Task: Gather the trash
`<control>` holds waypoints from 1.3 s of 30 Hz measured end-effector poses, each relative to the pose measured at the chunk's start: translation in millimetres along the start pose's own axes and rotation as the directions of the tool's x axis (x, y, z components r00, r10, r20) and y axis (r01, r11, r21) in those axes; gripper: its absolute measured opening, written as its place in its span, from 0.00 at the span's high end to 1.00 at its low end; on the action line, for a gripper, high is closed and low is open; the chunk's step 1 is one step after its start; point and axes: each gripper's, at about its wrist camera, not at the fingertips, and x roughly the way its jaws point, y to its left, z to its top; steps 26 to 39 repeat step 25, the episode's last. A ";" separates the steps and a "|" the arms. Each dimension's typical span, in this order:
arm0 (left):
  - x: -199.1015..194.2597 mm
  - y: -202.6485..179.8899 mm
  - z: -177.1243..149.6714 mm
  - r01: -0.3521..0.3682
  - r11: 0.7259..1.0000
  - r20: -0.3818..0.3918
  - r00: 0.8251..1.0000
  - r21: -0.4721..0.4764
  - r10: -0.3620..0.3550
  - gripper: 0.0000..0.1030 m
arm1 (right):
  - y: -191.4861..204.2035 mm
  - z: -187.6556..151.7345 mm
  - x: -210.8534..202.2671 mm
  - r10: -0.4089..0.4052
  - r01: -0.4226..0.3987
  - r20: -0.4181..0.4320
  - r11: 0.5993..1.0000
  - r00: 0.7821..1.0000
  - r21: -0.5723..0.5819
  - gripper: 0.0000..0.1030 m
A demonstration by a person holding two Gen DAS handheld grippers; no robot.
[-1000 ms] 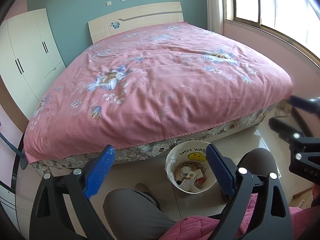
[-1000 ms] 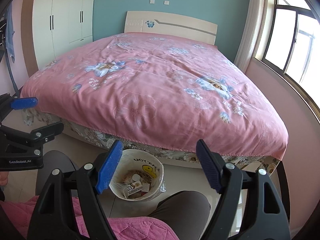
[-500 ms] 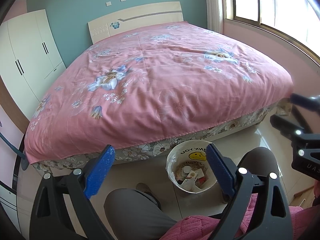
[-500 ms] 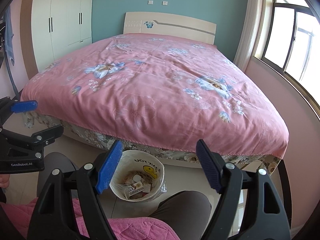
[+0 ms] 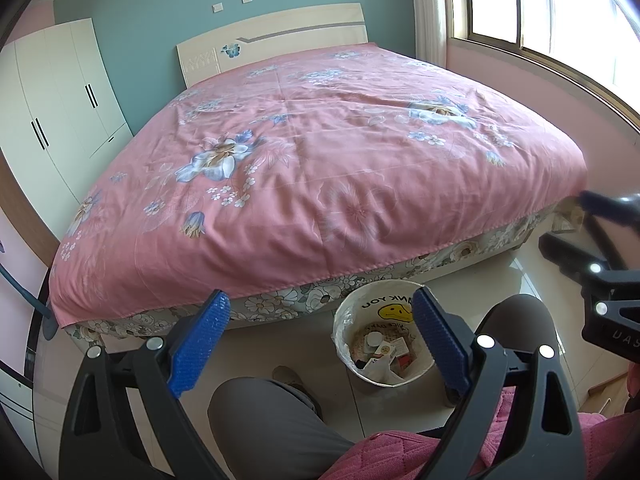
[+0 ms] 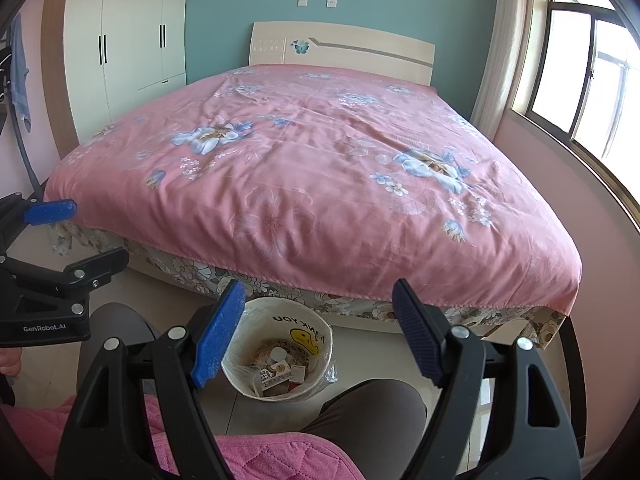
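Observation:
A white trash bin lined with a bag with a yellow smiley stands on the floor at the foot of the bed; it also shows in the right wrist view. Small boxes and scraps of trash lie inside it, seen also in the right wrist view. My left gripper is open and empty, held above my knees and the bin. My right gripper is open and empty, above the bin. Each gripper shows at the edge of the other's view.
A large bed with a pink floral cover fills the room ahead. A white wardrobe stands at the left, a window at the right. My knees and a pink quilted cloth are just below the grippers.
Both views have shifted only slightly. The grippers stay open and empty, and the bin has not moved.

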 end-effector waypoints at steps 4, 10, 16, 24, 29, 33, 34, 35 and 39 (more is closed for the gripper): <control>0.4 0.4 0.0 0.001 1.000 0.001 1.000 0.000 -0.001 0.09 | 0.2 -0.7 0.1 0.000 0.000 0.001 1.000 1.000 -0.001 0.27; 0.2 0.7 -0.1 0.003 1.000 0.001 1.000 0.001 -0.003 0.09 | -0.2 -0.1 -0.1 0.000 0.000 -0.001 1.000 1.000 0.000 0.27; 0.0 0.6 -1.1 0.003 1.000 0.000 1.000 -0.001 -0.003 0.09 | 0.1 -1.8 1.6 0.004 -0.004 -0.007 1.000 1.000 0.002 0.27; 1.6 -1.1 -4.7 -0.002 1.000 -0.007 1.000 0.003 0.002 0.09 | 0.4 -2.6 2.5 0.007 -0.007 -0.008 1.000 1.000 0.003 0.27; 1.5 -1.0 -4.8 -0.002 1.000 -0.007 1.000 0.002 0.002 0.09 | 0.1 -2.4 2.4 0.006 -0.006 -0.008 1.000 1.000 0.003 0.27; 1.5 -1.0 -4.8 -0.002 1.000 -0.007 1.000 0.002 0.002 0.09 | 0.1 -2.4 2.4 0.006 -0.006 -0.008 1.000 1.000 0.003 0.27; 1.5 -1.0 -4.8 -0.002 1.000 -0.007 1.000 0.002 0.002 0.09 | 0.1 -2.4 2.4 0.006 -0.006 -0.008 1.000 1.000 0.003 0.27; 1.5 -1.0 -4.8 -0.002 1.000 -0.007 1.000 0.002 0.002 0.09 | 0.1 -2.4 2.4 0.006 -0.006 -0.008 1.000 1.000 0.003 0.27; 1.5 -1.0 -4.8 -0.002 1.000 -0.007 1.000 0.002 0.002 0.09 | 0.1 -2.4 2.4 0.006 -0.006 -0.008 1.000 1.000 0.003 0.27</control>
